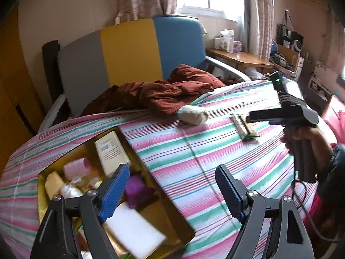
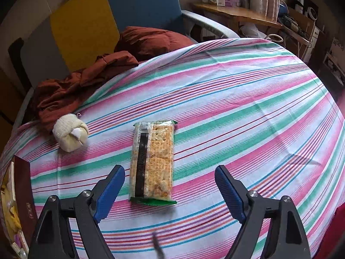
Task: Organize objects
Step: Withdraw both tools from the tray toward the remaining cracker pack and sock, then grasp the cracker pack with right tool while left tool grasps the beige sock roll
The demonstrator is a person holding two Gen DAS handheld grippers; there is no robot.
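Wide striped bed (image 2: 237, 99) lies bare across the right wrist frame's centre and right. Low centre, the released right hand-held gripper (image 2: 170, 191) straddles the near end of the cracker packet (image 2: 153, 161); a sock bundle (image 2: 70, 135) sits left. Only the left wrist view looks into the gold box (image 1: 41, 177), lower left: thermostat (image 1: 111, 151), white block (image 1: 135, 231), purple item. The left hand-held gripper (image 1: 172, 191) is released.

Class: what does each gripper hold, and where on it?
Nothing. The left gripper and right gripper are both open; the cracker pack lies ungrasped.
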